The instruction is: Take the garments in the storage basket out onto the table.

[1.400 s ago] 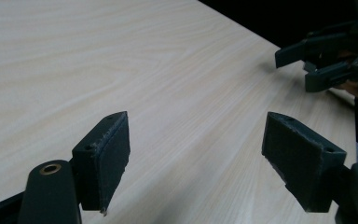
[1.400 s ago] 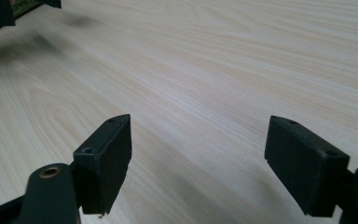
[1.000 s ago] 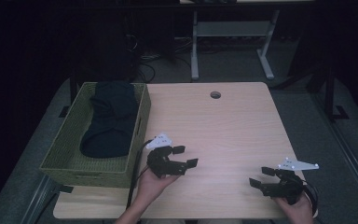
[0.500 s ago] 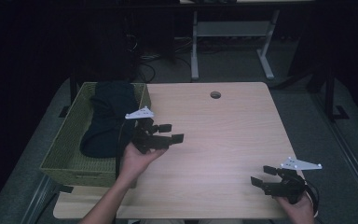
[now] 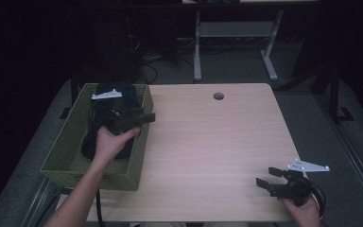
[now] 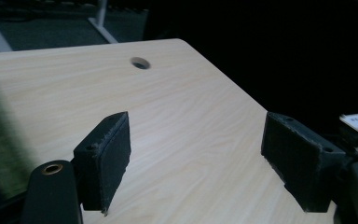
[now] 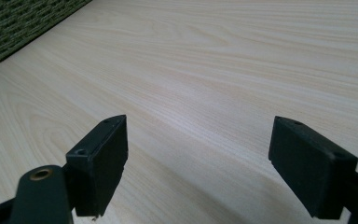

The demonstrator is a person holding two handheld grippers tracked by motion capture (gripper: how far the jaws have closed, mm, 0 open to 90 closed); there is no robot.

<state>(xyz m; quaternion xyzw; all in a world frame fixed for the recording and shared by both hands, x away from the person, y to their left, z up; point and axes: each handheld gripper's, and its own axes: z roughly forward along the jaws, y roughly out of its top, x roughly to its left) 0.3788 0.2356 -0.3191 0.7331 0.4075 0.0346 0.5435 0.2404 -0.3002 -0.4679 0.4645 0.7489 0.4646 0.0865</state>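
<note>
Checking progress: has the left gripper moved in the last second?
Yes. The left gripper went forward and leftward from the table's near edge to over the green basket.

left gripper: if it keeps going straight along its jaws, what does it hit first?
Probably nothing soon: the open left gripper points out over the basket's right rim, across bare table, roughly toward its far right edge. Height is unclear.

Office: desk [image 5: 208, 137] with cable hole [image 5: 218, 96].
</note>
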